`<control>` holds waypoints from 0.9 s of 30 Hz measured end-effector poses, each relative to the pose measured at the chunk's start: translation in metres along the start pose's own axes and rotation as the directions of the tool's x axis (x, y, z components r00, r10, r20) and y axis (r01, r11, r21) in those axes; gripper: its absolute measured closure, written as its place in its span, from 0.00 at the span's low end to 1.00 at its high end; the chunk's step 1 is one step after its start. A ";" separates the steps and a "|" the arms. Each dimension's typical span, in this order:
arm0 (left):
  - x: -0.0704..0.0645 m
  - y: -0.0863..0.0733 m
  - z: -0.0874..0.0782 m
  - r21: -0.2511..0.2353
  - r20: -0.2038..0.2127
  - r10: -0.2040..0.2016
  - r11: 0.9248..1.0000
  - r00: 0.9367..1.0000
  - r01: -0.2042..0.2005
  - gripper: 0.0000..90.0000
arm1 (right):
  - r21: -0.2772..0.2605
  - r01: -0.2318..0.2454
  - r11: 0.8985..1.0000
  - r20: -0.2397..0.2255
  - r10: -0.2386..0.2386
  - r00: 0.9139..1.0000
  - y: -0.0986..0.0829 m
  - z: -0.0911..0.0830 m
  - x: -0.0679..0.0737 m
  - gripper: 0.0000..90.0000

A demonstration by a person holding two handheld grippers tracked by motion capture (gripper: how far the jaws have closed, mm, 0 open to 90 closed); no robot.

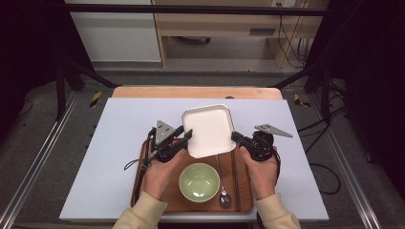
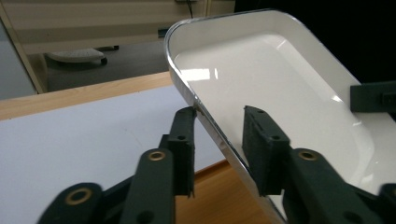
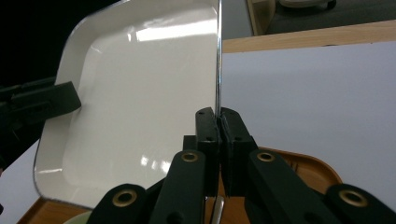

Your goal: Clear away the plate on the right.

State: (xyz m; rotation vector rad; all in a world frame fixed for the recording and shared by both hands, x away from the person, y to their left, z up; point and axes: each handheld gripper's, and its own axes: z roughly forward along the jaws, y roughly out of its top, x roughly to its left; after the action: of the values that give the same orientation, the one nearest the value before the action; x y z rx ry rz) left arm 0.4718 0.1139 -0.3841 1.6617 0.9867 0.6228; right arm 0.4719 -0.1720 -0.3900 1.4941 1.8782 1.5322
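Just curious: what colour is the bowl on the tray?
Pale green bowl, best seen in the high view.

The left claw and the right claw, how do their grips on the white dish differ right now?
The right claw is pinched shut on the rim of the white dish, while the left claw straddles the opposite rim with a gap between its jaws. The right claw sits at the dish's right edge, the left at its left. Both meet the dish at its rim.

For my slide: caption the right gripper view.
Right hand-held gripper clamps the white dish's rim above the wooden tray.
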 end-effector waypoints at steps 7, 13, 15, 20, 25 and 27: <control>0.004 0.002 -0.001 -0.038 -0.033 -0.012 0.999 0.999 0.011 0.87 | 0.019 0.017 1.000 -0.020 -0.016 1.000 -0.004 0.004 0.005 0.95; 0.007 0.005 -0.004 -0.075 -0.032 -0.043 0.996 0.999 0.040 0.95 | 0.046 0.020 0.999 -0.038 -0.018 0.999 -0.008 0.008 0.009 0.94; 0.008 0.007 -0.004 -0.081 -0.032 -0.050 0.996 0.998 0.047 0.97 | 0.056 0.028 0.998 -0.046 -0.026 0.999 -0.009 0.010 0.010 0.94; 0.012 0.008 -0.003 -0.068 -0.044 -0.037 0.997 0.998 0.034 0.98 | 0.072 0.034 0.997 -0.066 -0.029 0.997 -0.012 0.014 0.011 0.93; 0.019 0.009 -0.005 -0.063 -0.060 -0.034 0.998 0.998 0.031 0.99 | 0.088 0.061 0.994 -0.084 -0.054 0.995 -0.013 0.019 0.011 0.69; 0.025 0.009 -0.007 -0.062 -0.075 -0.034 0.998 0.997 0.029 0.99 | 0.085 0.079 0.993 -0.080 -0.073 0.994 -0.012 0.018 0.010 0.61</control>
State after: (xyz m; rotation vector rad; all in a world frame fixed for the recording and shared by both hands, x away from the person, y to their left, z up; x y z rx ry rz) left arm 0.4822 0.1372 -0.3751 1.5758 1.0366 0.6926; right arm 0.4745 -0.1521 -0.4036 1.4012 2.0466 1.5101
